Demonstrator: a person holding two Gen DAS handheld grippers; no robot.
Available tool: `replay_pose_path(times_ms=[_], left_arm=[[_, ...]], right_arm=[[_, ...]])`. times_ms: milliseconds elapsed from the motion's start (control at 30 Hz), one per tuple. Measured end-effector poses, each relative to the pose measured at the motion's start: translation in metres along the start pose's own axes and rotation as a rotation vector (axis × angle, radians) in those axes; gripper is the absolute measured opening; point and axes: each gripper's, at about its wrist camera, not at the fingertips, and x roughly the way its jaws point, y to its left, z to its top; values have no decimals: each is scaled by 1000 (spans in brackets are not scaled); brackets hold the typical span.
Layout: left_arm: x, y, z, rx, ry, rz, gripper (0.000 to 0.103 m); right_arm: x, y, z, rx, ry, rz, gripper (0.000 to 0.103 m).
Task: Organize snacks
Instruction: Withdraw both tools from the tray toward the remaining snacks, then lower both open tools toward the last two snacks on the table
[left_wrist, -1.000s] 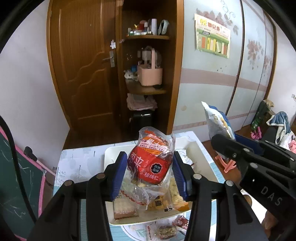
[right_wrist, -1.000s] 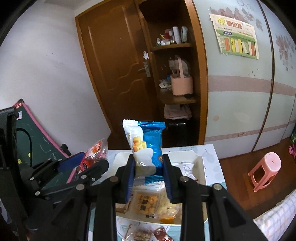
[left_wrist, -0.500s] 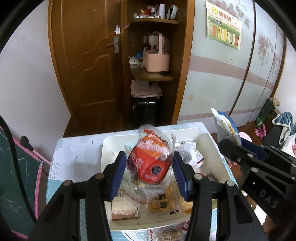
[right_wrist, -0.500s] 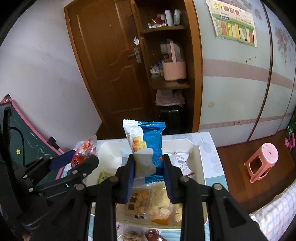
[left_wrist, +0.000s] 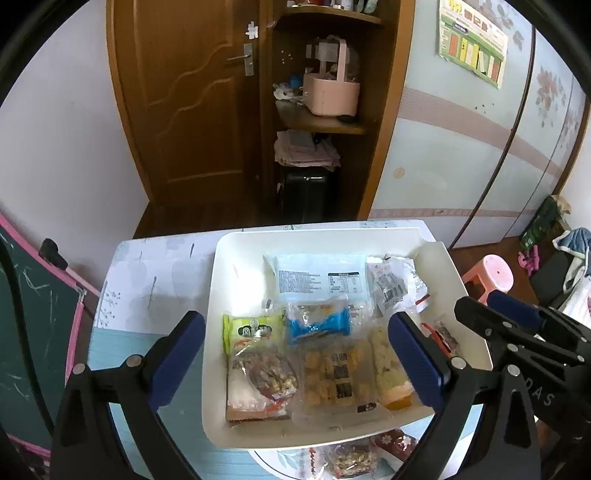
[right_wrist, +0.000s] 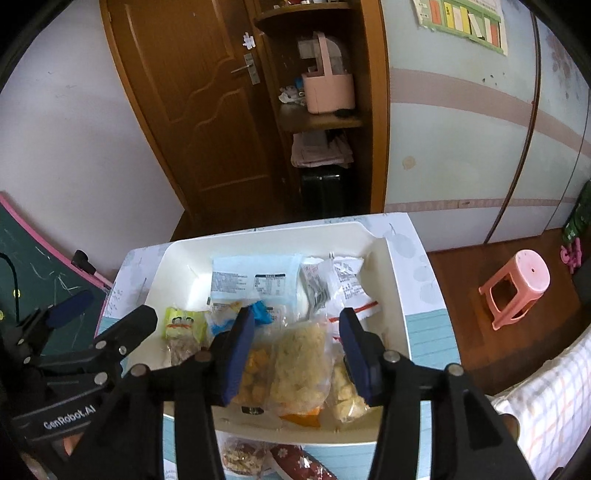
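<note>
L gripper (left_wrist: 295, 354): jaws wide apart, nothing held, above tray near edge
R gripper (right_wrist: 297, 350): jaws apart, nothing held, over tray
snack packs (left_wrist: 325, 376): piled inside tray
tray (left_wrist: 212, 332): white, set on table (left_wrist: 147, 280)

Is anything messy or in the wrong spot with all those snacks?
Mostly tidy. The packets lie overlapping in the white bin. A few snack packets sit outside it on the table by its near edge, not put away yet. Nothing looks spilled or torn.
</note>
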Motion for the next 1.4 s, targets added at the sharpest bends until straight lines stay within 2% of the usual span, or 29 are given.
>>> replay_pose_path(times_ms=[333, 967, 1167, 1267, 1400], left_arm=[[-32, 1, -4, -12, -33, 4, 99], [-151, -17, -29, 31, -184, -8, 99], [-164, -27, -46, 69, -202, -18, 100], [-161, -33, -58, 104, -195, -16, 100], [-147, -41, -78, 164, -160, -48, 100]], right_arm=[[-25, 1, -7, 11, -14, 0, 48], [-122, 21, -36, -41, -113, 30, 49], [-132, 18, -54, -59, -118, 26, 54], [-129, 13, -66, -65, -105, 25, 55], [-117, 4, -85, -72, -69, 31, 55]])
